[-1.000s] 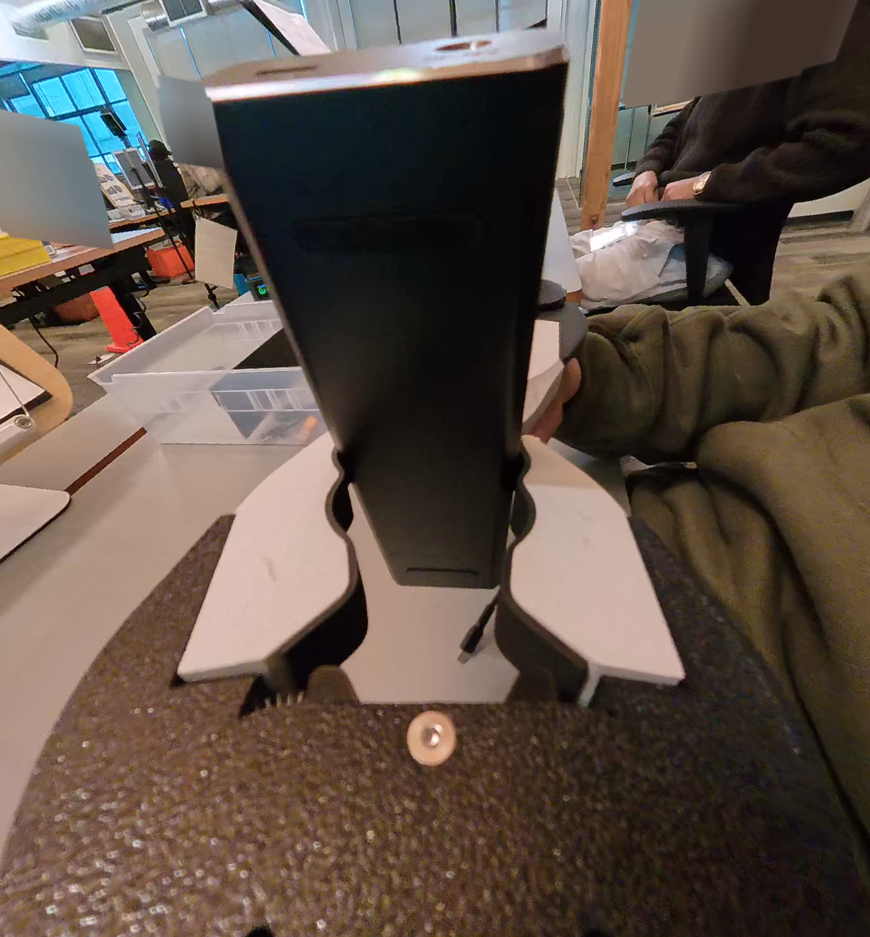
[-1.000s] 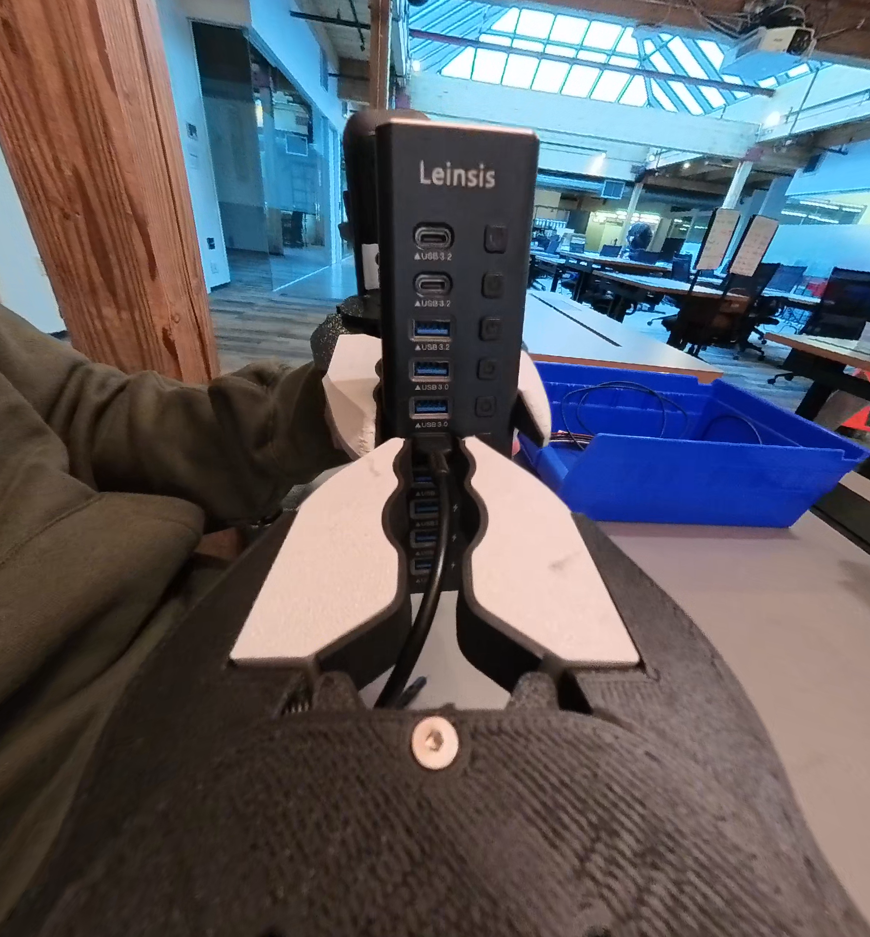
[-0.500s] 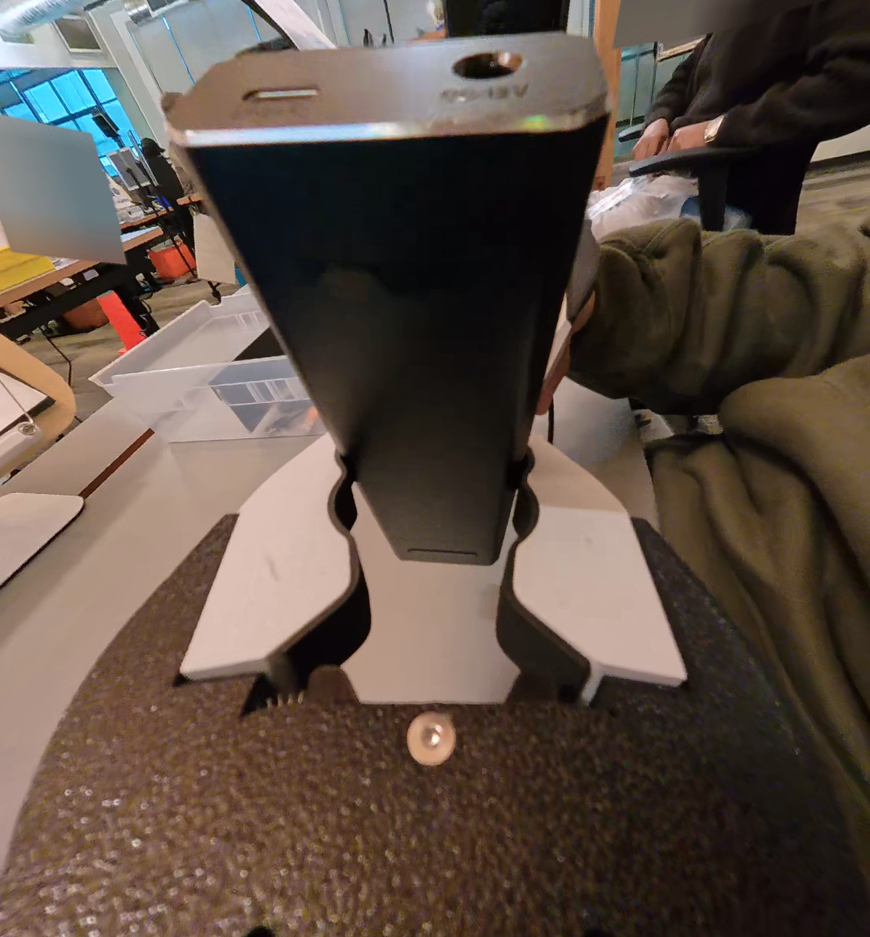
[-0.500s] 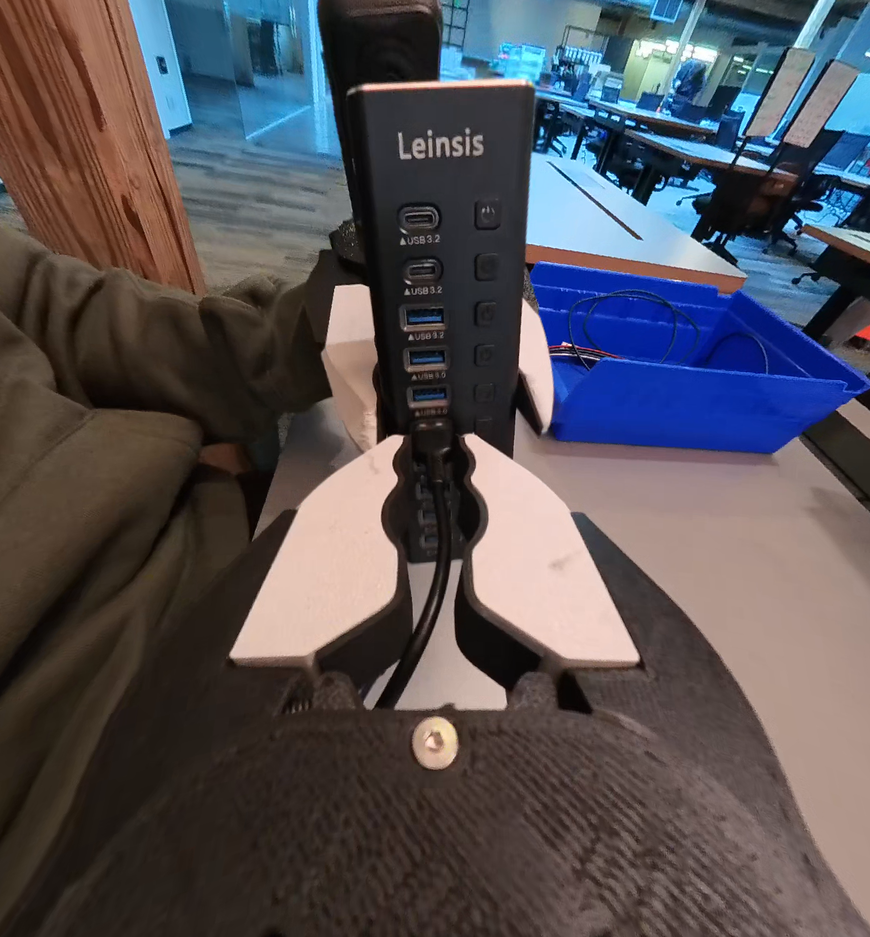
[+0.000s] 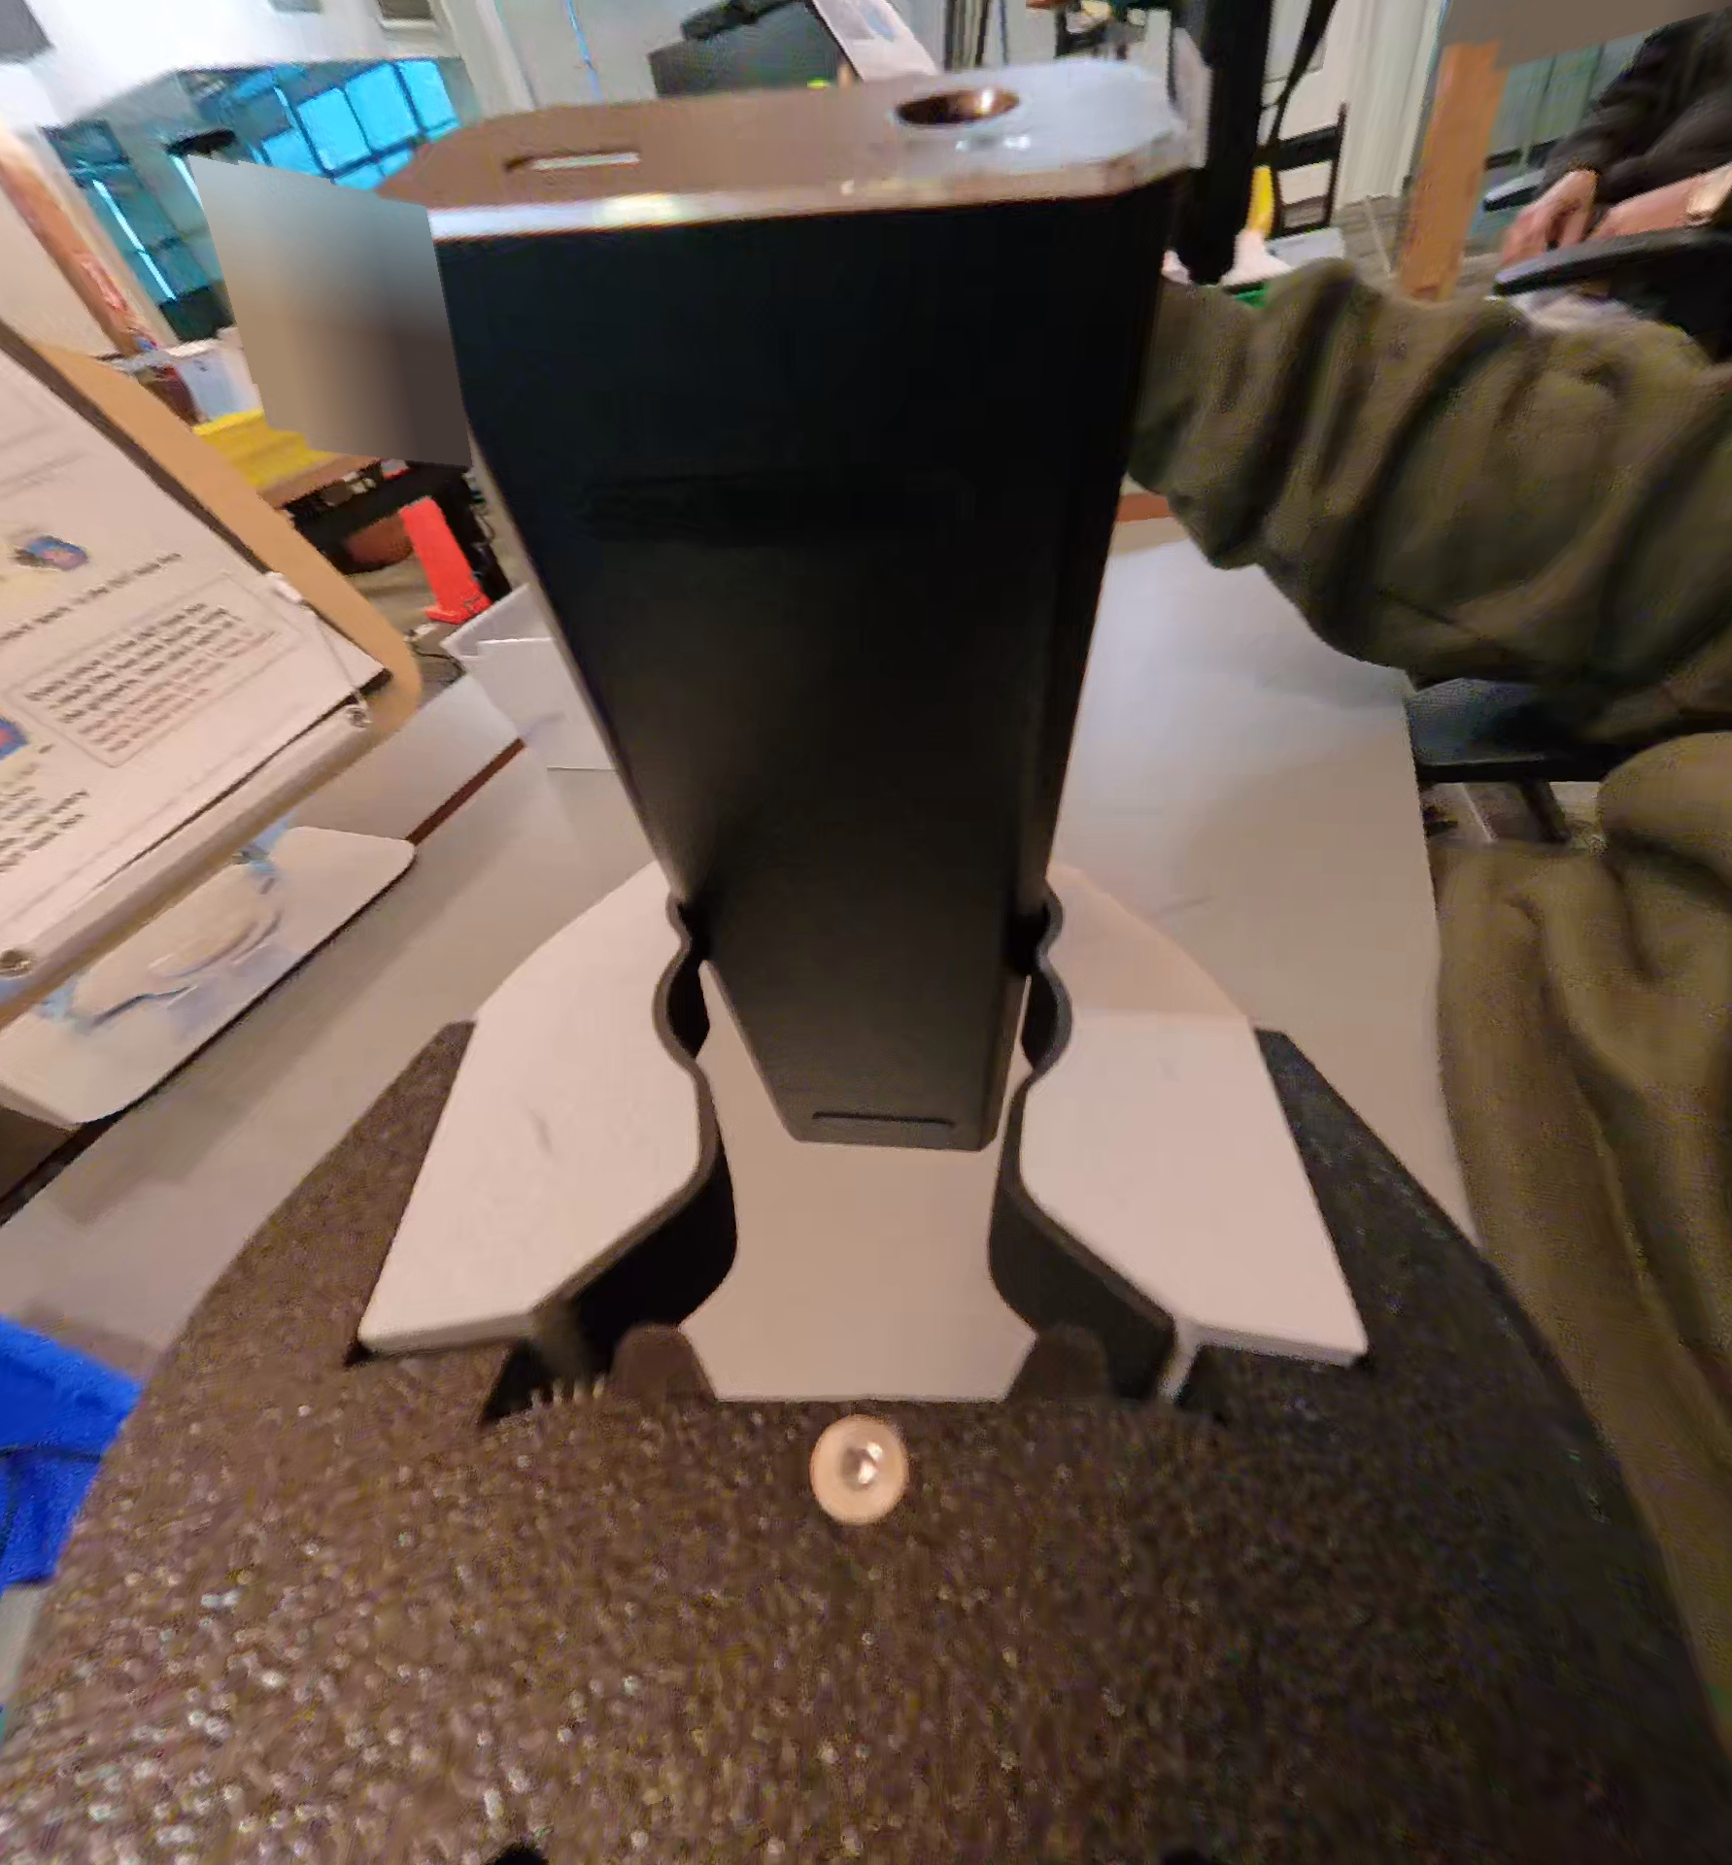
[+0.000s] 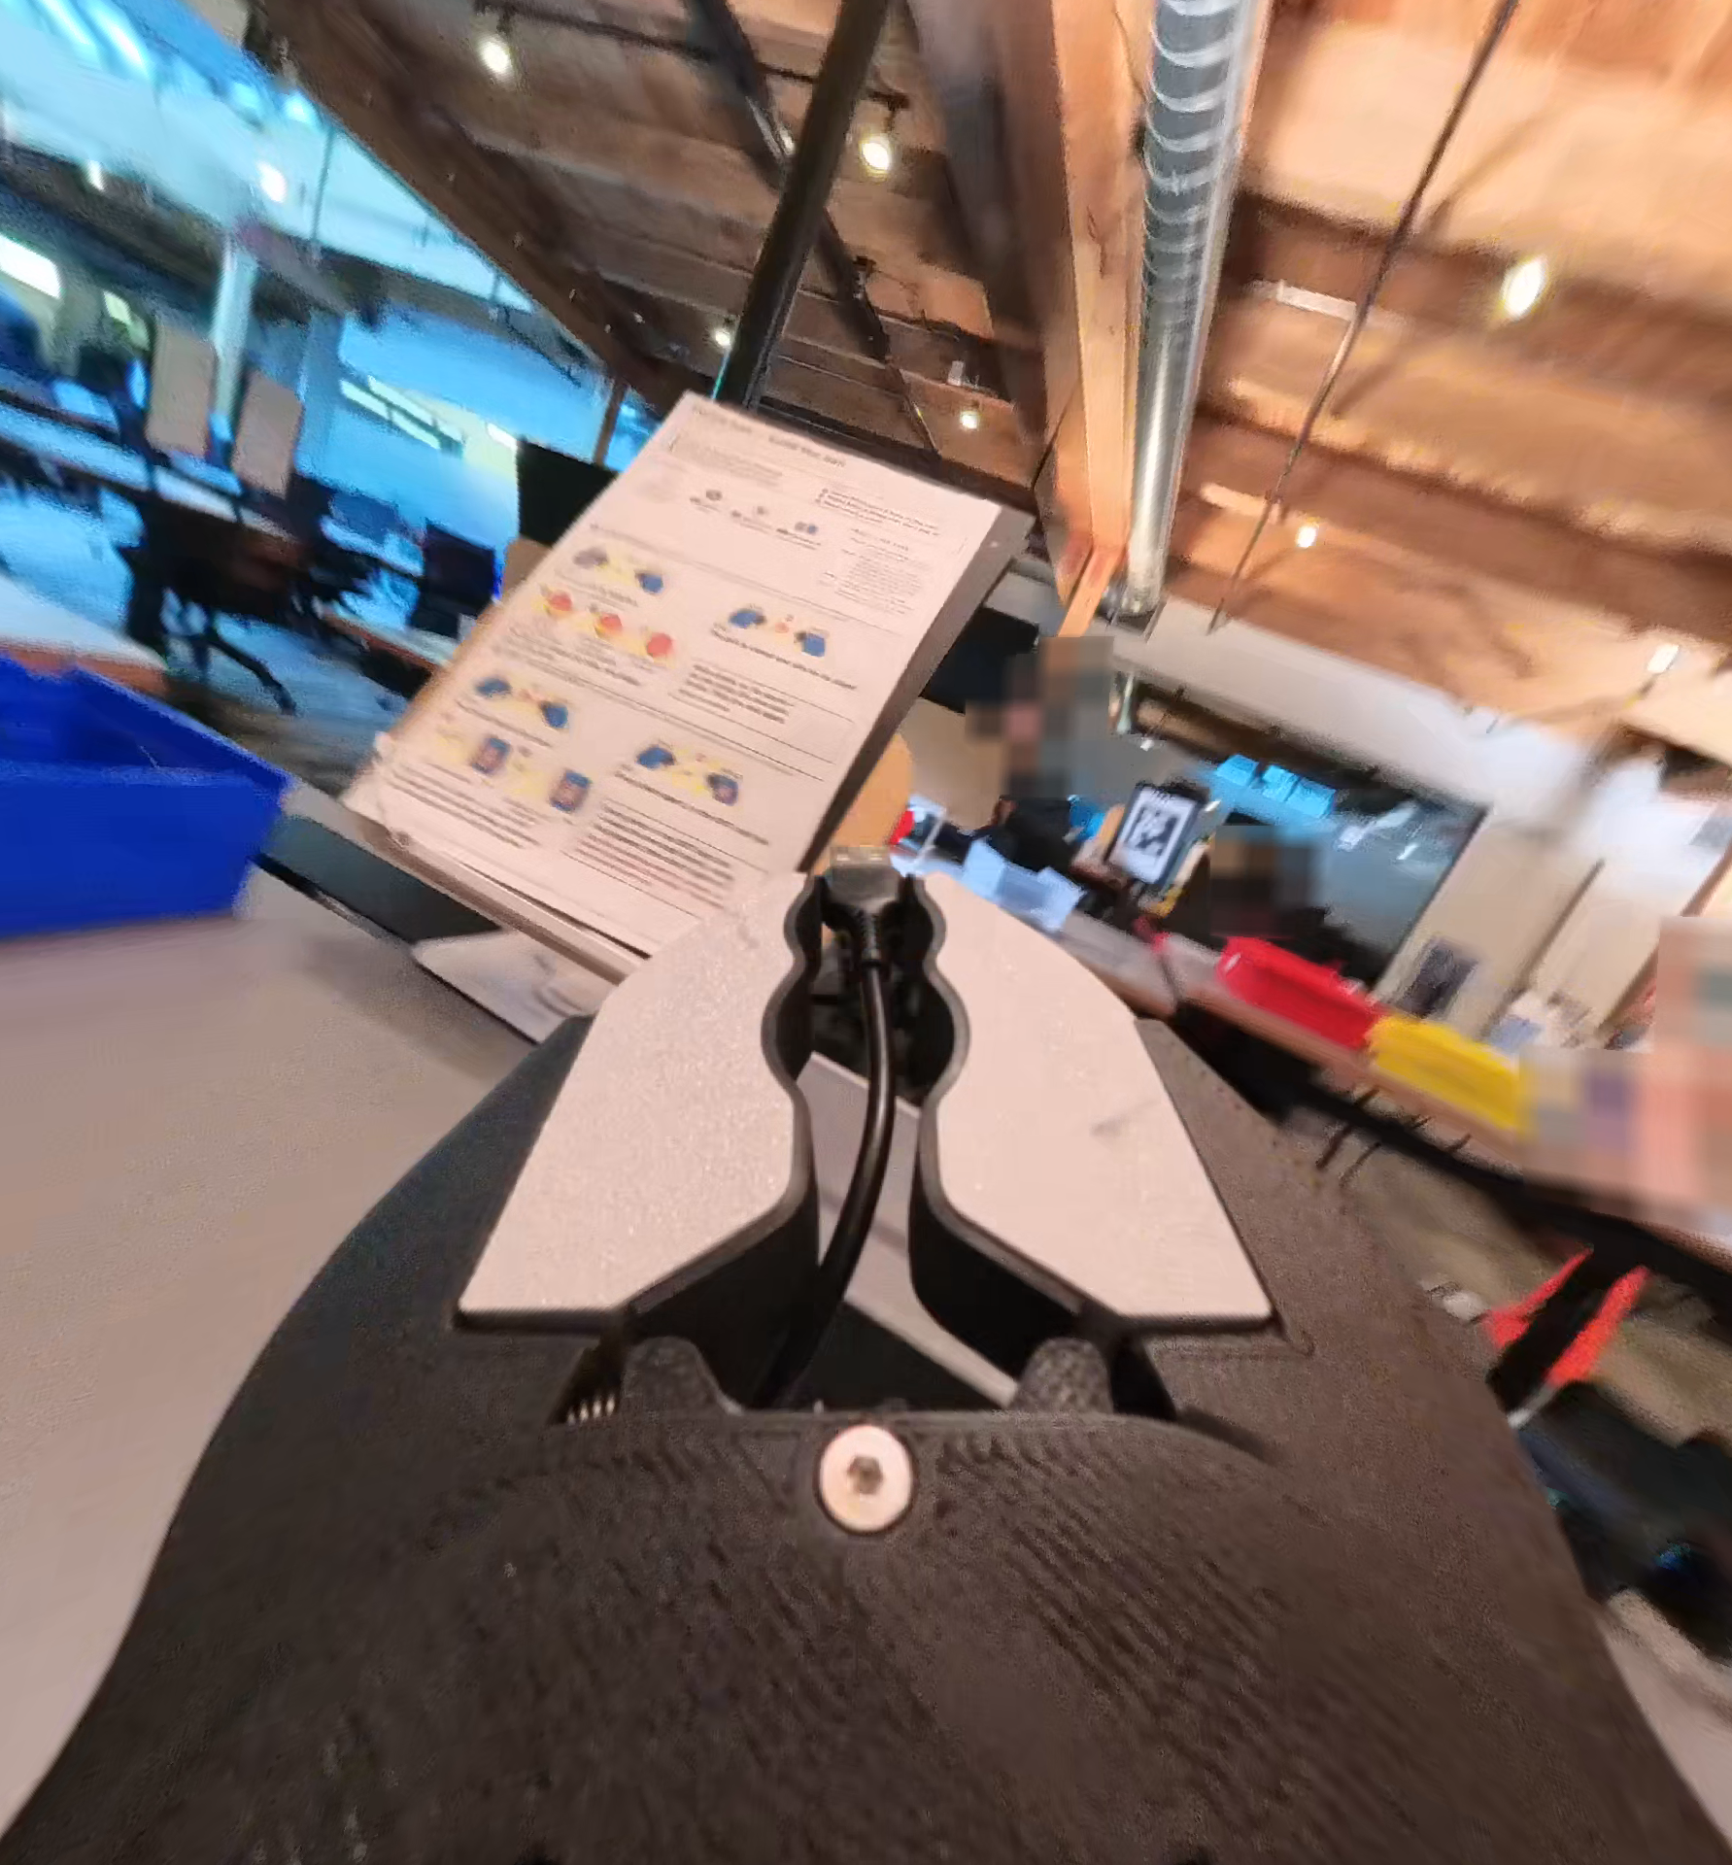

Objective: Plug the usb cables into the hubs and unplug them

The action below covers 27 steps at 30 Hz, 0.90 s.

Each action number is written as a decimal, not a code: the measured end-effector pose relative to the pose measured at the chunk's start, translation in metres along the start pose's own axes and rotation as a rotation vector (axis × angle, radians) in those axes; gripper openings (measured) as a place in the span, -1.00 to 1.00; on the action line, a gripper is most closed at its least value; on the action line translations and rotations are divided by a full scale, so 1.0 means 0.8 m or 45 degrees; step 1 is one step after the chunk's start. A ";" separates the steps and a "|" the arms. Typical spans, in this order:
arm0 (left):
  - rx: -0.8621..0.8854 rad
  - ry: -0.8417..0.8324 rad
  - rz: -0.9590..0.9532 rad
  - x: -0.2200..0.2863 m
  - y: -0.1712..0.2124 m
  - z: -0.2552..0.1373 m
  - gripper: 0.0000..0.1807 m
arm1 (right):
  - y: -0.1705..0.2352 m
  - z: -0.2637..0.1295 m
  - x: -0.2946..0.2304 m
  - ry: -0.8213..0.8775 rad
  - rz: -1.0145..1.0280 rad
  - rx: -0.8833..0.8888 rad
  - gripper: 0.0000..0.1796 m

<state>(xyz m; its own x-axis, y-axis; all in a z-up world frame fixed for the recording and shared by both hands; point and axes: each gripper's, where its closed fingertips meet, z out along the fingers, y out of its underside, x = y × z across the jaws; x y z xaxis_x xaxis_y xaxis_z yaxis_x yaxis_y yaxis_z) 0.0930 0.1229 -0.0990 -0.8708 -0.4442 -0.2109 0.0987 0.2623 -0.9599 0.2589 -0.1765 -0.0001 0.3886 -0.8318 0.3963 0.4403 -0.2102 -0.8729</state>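
My left gripper [image 5: 859, 934] is shut on a black USB hub [image 5: 811, 565] and holds it upright above the grey table [image 5: 1235, 737]. I see only the hub's plain back, so its ports are hidden. My right gripper [image 6: 864, 903] is shut on the plug of a black USB cable [image 6: 872, 1070]. The metal plug tip [image 6: 856, 860] sticks out past the fingertips, free in the air. The cable runs back between the fingers. The hub does not show in the right wrist view.
An instruction sheet on a stand [image 6: 700, 686] is ahead of the right gripper and also shows at the left of the left wrist view [image 5: 105, 656]. A blue bin [image 6: 74, 797] sits at the left. An olive sleeve [image 5: 1447, 474] reaches across on the right. Across from one pair of fingers to the other is roughly 35 cm.
The right gripper pulled the cable plug out of the hub and swung away to the right, so the hub left its view. The left gripper turned left, still holding the hub.
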 end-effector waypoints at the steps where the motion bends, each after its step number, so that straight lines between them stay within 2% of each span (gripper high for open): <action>1: -0.007 0.014 -0.002 0.003 0.001 0.005 -0.34 | 0.012 0.011 0.000 -0.013 -0.104 -0.018 -0.82; 4: -0.023 0.052 -0.015 0.009 0.006 0.014 -0.34 | 0.089 0.041 -0.015 -0.093 -0.342 -0.328 -0.82; 8: -0.025 0.073 -0.038 0.010 0.011 0.015 -0.34 | 0.175 0.048 -0.073 -0.360 -0.561 -0.644 -0.82; 11: -0.010 0.063 -0.047 0.006 0.009 0.010 -0.34 | 0.213 0.045 -0.107 -0.505 -0.614 -0.827 -0.82; 13: 0.011 0.067 -0.053 0.006 0.006 0.006 -0.34 | 0.221 0.046 -0.120 -0.563 -0.562 -0.891 -0.70; 15: 0.019 0.056 -0.067 0.004 0.005 0.004 -0.34 | 0.214 0.053 -0.112 -0.502 -0.464 -0.905 -0.55; 18: 0.019 0.054 -0.084 0.001 0.008 0.003 -0.34 | 0.186 0.057 -0.093 -0.430 -0.166 -0.878 -0.23; 20: 0.026 0.054 -0.104 0.000 0.009 0.005 -0.34 | 0.151 0.051 -0.088 -0.445 0.014 -0.814 0.09; 22: 0.054 0.084 -0.114 0.004 0.006 0.008 -0.34 | 0.097 0.041 -0.108 -0.561 0.193 -0.649 0.12; 25: 0.055 0.116 -0.121 0.011 0.006 0.015 -0.34 | 0.042 0.020 -0.141 -0.685 0.247 -0.512 0.24; 27: 0.019 0.138 -0.093 0.018 0.011 0.021 -0.34 | -0.004 0.005 -0.189 -0.859 0.359 -0.373 0.20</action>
<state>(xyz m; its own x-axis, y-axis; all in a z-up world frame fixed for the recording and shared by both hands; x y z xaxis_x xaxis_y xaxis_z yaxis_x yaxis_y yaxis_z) 0.0892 0.1047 -0.1135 -0.9227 -0.3662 -0.1201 0.0397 0.2196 -0.9748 0.2022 -0.0479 -0.0563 0.9025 -0.4024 0.1538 0.0569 -0.2425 -0.9685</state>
